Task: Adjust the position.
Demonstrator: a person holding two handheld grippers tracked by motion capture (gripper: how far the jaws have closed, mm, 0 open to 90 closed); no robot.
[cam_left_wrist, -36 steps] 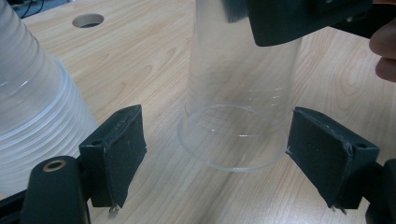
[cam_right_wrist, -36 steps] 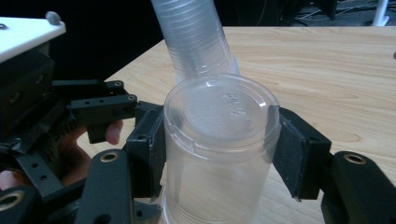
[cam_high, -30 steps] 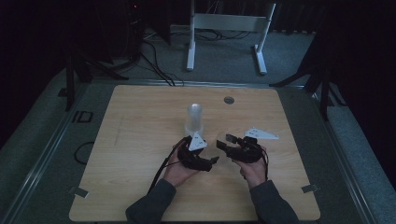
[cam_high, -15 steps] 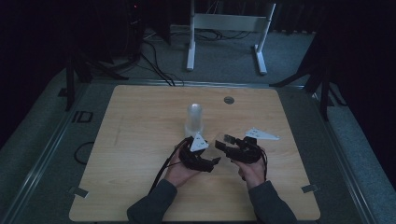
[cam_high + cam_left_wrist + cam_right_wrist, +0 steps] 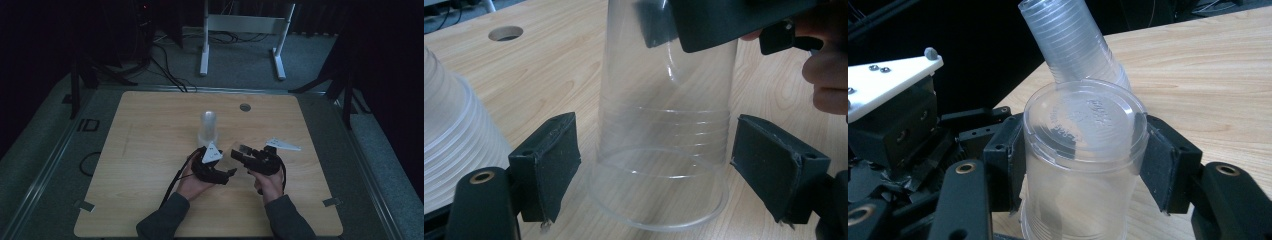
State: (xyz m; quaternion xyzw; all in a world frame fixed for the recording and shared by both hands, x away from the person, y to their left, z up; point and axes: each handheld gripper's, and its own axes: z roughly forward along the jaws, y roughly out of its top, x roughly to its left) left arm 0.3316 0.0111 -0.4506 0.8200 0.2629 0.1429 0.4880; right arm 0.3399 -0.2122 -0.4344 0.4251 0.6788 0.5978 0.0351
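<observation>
The right gripper (image 5: 1083, 170) pinches an upturned clear cup (image 5: 1080, 165) while the left gripper (image 5: 674, 170) brackets its rim open-jawed, so squeezing harder could crumple the thin plastic.

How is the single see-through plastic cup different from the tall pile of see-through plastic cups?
The single clear plastic cup is one cup; the tall stack of clear plastic cups is many nested together. The right gripper is shut on the single cup, with the open left gripper around its rim; the stack stands untouched on the wooden table. The stack rises taller. Both are upside down, ribbed and transparent.
</observation>
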